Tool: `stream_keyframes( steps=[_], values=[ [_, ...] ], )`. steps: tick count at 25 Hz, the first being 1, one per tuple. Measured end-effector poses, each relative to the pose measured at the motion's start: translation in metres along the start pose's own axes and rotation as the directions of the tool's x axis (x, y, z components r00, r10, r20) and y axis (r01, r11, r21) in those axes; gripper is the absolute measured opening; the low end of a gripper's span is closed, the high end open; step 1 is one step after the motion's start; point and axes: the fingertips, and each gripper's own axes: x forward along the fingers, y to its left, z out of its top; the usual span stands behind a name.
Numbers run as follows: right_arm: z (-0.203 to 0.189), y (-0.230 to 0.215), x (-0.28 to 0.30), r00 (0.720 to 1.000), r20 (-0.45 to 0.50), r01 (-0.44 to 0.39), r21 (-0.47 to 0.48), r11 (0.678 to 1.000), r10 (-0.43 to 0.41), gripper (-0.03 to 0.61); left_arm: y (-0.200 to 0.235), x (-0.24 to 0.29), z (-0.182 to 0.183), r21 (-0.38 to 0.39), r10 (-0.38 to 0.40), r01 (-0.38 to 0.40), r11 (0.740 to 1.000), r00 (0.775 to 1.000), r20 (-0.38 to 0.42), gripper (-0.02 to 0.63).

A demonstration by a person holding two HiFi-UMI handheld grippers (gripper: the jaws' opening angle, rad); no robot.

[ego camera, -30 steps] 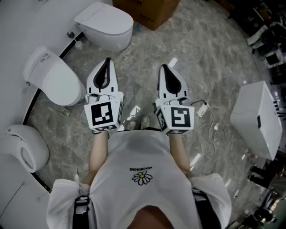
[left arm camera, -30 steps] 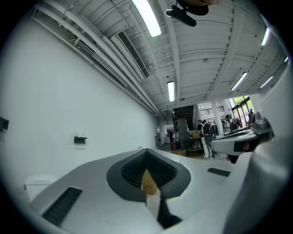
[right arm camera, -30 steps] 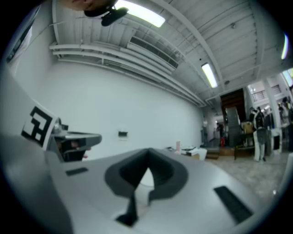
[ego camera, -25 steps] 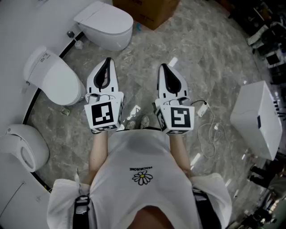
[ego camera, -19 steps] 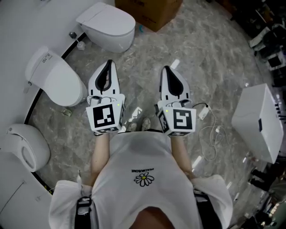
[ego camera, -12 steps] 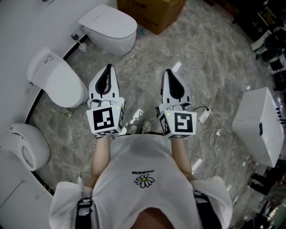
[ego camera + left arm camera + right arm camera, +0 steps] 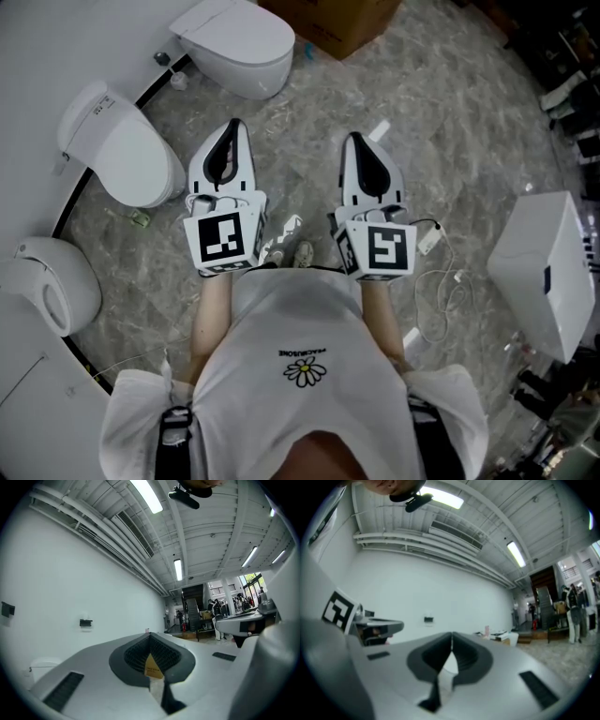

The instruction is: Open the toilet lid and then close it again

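Observation:
Three white toilets stand along the curved wall at the left of the head view: one at the top, one in the middle, one at the lower left. The lids of the top two lie down. My left gripper and right gripper are held side by side over the marble floor, both level, shut and empty. Neither touches a toilet; the middle one is nearest, just left of the left gripper. In the gripper views the left gripper and right gripper show closed jaws with nothing between them.
A cardboard box sits on the floor at the top. A white cabinet stands at the right, with a white cable and plug lying on the floor near it. The person's shoes show below the grippers.
The head view has shifted a little, so the toilets and box sit slightly higher in the picture. Both grippers stay shut and side by side.

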Motion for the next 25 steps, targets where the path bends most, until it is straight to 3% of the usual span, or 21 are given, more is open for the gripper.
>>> stream_keyframes(
  steps=[11, 15, 19, 25],
  values=[
    [-0.011, -0.023, -0.002, 0.999, 0.016, -0.047, 0.027, 0.999, 0.047, 0.031, -0.024, 0.004, -0.004, 0.034, 0.028, -0.029, 0.999, 0.999, 0.016, 0.021],
    [-0.009, -0.020, 0.008, 0.997, 0.020, -0.075, 0.029, 0.997, 0.075, 0.031, -0.019, 0.007, -0.003, 0.009, 0.049, -0.049, 0.999, 0.998, 0.028, 0.021],
    [-0.014, -0.015, 0.018, 0.995, 0.020, -0.100, 0.028, 0.995, 0.099, 0.031, -0.010, 0.012, -0.005, 0.036, 0.066, -0.067, 0.997, 0.997, 0.028, 0.020],
    [-0.015, -0.021, 0.054, 0.996, 0.016, -0.086, -0.005, 0.996, 0.086, 0.031, 0.014, 0.049, -0.012, 0.016, 0.072, -0.073, 0.997, 0.997, 0.033, 0.021]
  ],
)
